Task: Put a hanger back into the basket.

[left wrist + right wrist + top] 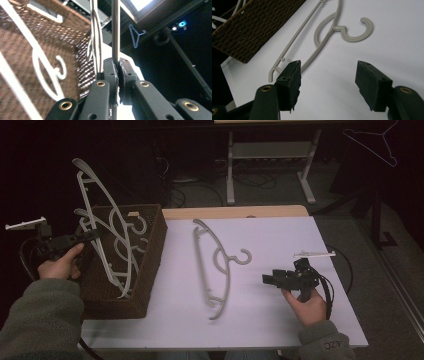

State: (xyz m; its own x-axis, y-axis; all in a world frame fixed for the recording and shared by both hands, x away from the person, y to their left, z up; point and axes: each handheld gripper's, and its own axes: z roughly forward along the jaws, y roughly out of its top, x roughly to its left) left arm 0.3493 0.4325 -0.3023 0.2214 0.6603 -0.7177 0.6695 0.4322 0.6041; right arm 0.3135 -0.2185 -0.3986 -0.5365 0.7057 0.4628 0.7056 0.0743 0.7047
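At the left, my left gripper [90, 236] is shut on the thin straight bar [115, 37] of a white plastic hanger [82, 165]. The hanger stands tilted, half raised out of a brown woven basket [150, 270]. In the left gripper view the jaws [118, 75] pinch that bar, and another white hanger [51, 75] lies against the basket weave [82, 57]. A grey hanger [215, 265] lies flat on the white table, hook to the right. My right gripper [267, 279] rests just right of it, open and holding nothing [328, 75], pointing at the grey hanger [324, 37].
The white table [280, 235] carries the basket [254, 30] on its left part. Behind it stands a white-legged frame [270, 155] over dark floor with cables. A wire hanger [375, 145] hangs at the far right.
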